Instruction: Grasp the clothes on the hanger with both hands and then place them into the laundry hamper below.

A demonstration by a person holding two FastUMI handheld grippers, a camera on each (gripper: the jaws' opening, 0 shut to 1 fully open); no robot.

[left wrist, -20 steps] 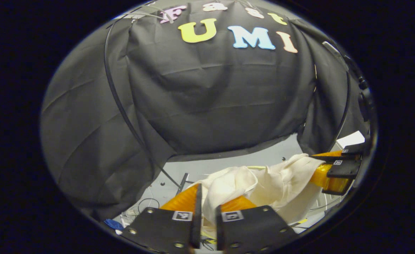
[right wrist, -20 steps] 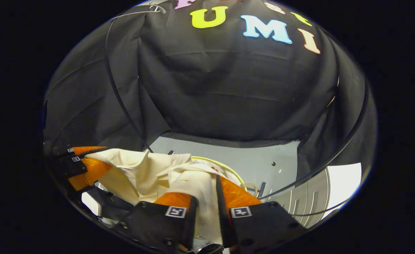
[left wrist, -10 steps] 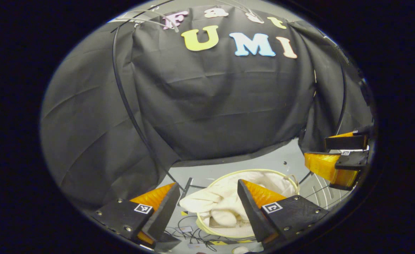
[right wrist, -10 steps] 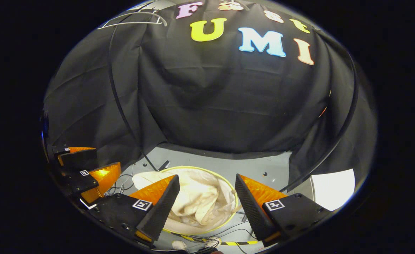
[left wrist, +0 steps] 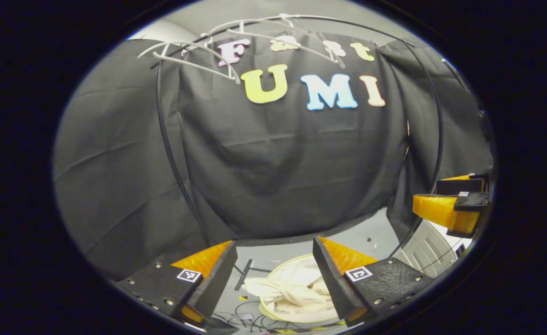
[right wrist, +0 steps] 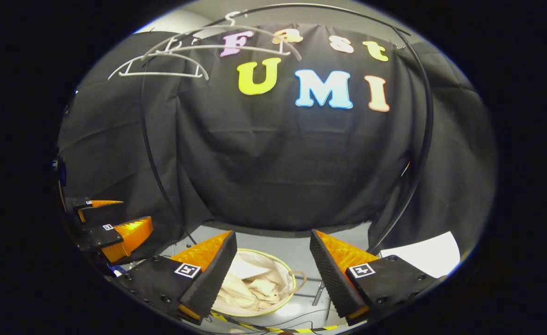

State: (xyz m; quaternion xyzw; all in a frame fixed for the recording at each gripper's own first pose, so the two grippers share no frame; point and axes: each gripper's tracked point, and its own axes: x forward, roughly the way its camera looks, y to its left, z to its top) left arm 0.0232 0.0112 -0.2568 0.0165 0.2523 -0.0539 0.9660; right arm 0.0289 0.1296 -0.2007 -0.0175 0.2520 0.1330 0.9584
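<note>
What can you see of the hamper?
The hamper is a round, open-topped tub with a pale yellow rim and a small loop handle on one side. It stands on the grey floor below the hangers. Crumpled cream clothes lie inside; in the left gripper view a fold drapes over the rim. Neither hand-held gripper touches it.

We see soft, matt, creased cloth in the clothes [right wrist: 250,288], lying in a hamper [right wrist: 293,278] with a thin smooth rim. The wall [right wrist: 296,167] is matt black cloth with folds. The hangers [right wrist: 161,65] look like smooth pale plastic. The floor [right wrist: 296,253] is smooth and matt grey. A fingertip [right wrist: 322,260] has a ribbed, rough face.
</note>
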